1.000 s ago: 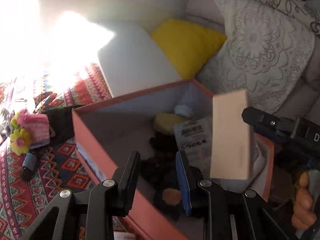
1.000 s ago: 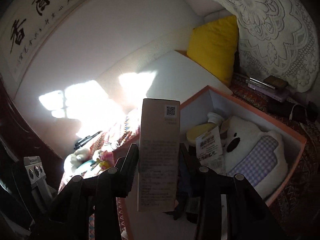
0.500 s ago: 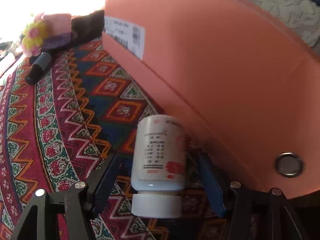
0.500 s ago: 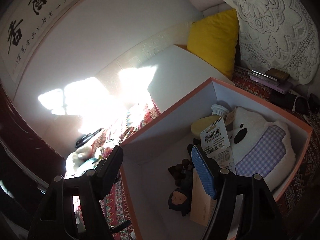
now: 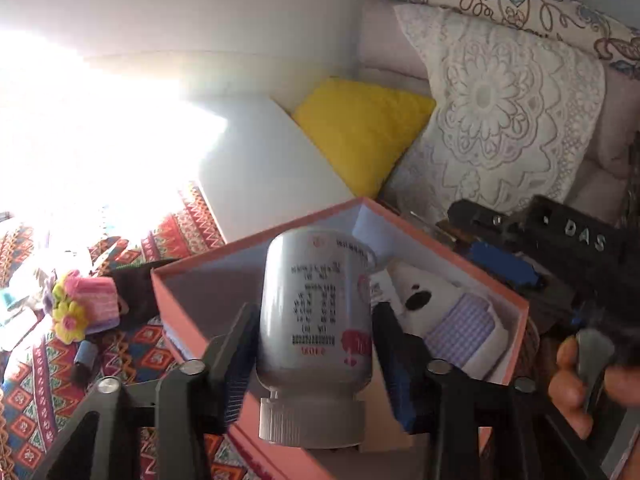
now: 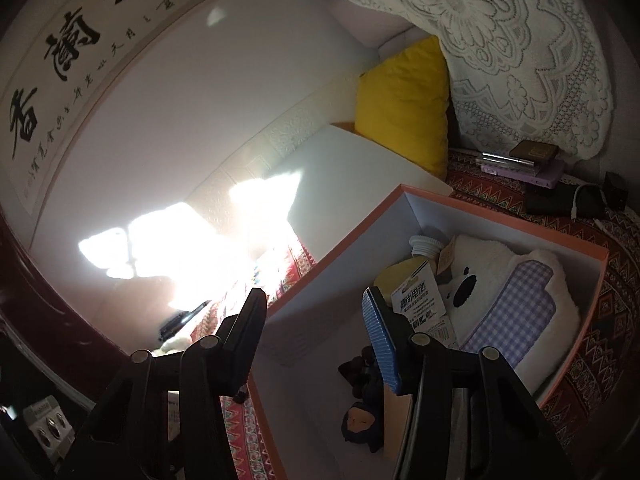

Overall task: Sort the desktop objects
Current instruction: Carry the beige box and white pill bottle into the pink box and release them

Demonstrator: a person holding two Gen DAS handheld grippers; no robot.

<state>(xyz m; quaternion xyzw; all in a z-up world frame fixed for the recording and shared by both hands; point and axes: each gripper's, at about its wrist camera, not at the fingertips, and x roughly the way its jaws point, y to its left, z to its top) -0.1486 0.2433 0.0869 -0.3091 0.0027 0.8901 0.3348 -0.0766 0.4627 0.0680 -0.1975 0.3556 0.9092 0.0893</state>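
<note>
My left gripper [image 5: 314, 336] is shut on a white pill bottle [image 5: 316, 332], cap toward the camera, held above the near edge of the orange box [image 5: 192, 320]. The box holds a white plush with a purple check patch [image 5: 452, 320]. In the right wrist view the box [image 6: 344, 252] also holds a battery pack [image 6: 418, 300], a yellow item [image 6: 394, 278], a dark figurine [image 6: 360, 420] and a tan carton [image 6: 396, 416]. My right gripper [image 6: 316, 320] is open and empty over the box; it also shows at the right of the left wrist view [image 5: 520, 248].
A patterned cloth [image 5: 36, 392] covers the table. A pink knitted toy with a yellow flower [image 5: 84, 308] and a small dark tube [image 5: 82, 360] lie left of the box. A yellow cushion [image 5: 360, 132], lace pillow [image 5: 500, 112], stacked books [image 6: 528, 160] stand behind.
My left gripper closed on the pill bottle on the cloth and lifted it above the box. My right gripper let the tan carton go into the box and stays open.
</note>
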